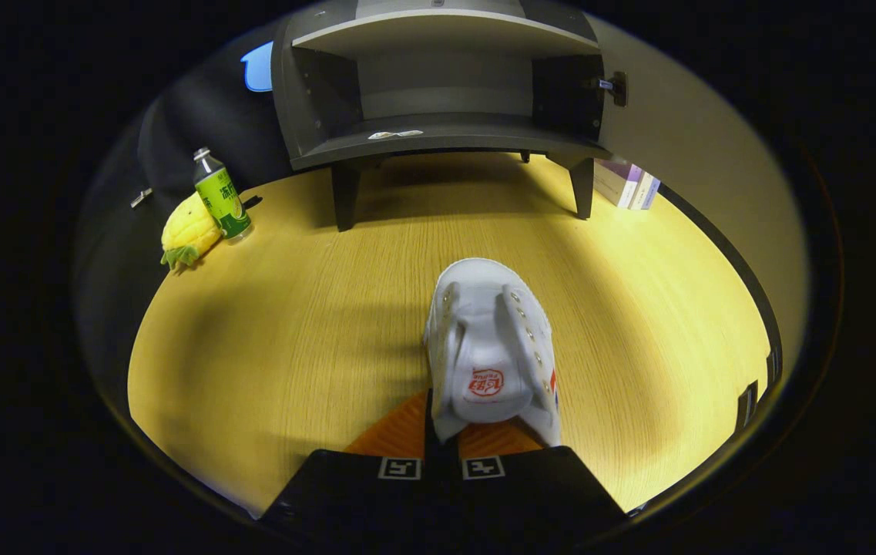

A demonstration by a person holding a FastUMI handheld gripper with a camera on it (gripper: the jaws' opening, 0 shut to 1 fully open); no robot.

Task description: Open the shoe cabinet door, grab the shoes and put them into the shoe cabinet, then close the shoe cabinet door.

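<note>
Looking down my gripper (441,443), I see its two fingers drawn close together with the heel of a white shoe (493,351) pinched between them; both seem to press on it, one on each side of the collar. The shoe points straight ahead toward the cabinet (438,92), toe away from me, tongue and eyelets facing up. It sits above the wooden table (268,347); whether it touches the wood I cannot tell.

The cabinet stands at the far end of the table on short legs. Its door (684,154) is swung wide to the right, and the lower shelf (438,135) is in plain sight with a small pale sticker near its front edge.

Left of the cabinet a green bottle (220,196) leans against a plush pineapple (187,231). Some books (629,185) stand by the cabinet's right leg, beneath the door.
</note>
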